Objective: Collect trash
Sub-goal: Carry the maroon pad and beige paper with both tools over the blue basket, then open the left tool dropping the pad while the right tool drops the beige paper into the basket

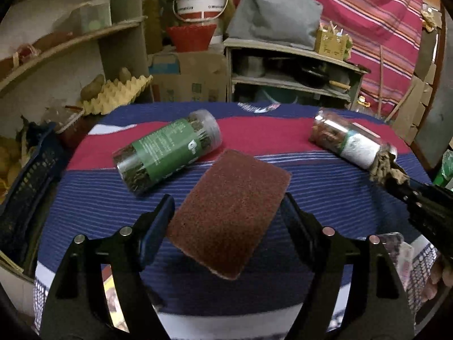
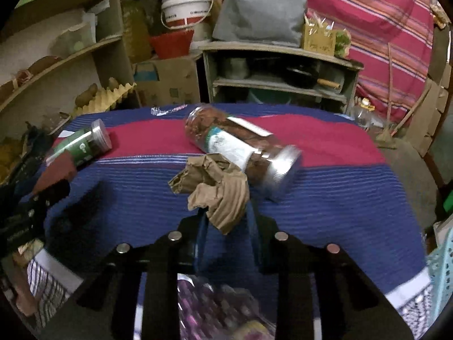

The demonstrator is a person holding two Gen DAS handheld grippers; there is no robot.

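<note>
My left gripper (image 1: 226,212) is shut on a brown scouring pad (image 1: 232,212) and holds it flat, a little above the striped tablecloth (image 1: 325,187). My right gripper (image 2: 226,222) is shut on a crumpled piece of brown paper (image 2: 215,184), held just in front of a lying jar with a white label (image 2: 240,147). The left wrist view shows that paper (image 1: 386,167) at the right gripper's tip, beside the same jar (image 1: 351,141). A green-labelled jar (image 1: 167,150) lies on its side behind the pad.
A dark blue basket (image 1: 28,192) stands left of the table and a light blue one (image 2: 441,269) at the right edge. A shiny wrapper (image 2: 212,306) lies under my right gripper. Shelves (image 1: 288,65), a white bucket (image 1: 201,2) and an egg tray (image 1: 119,93) crowd the back.
</note>
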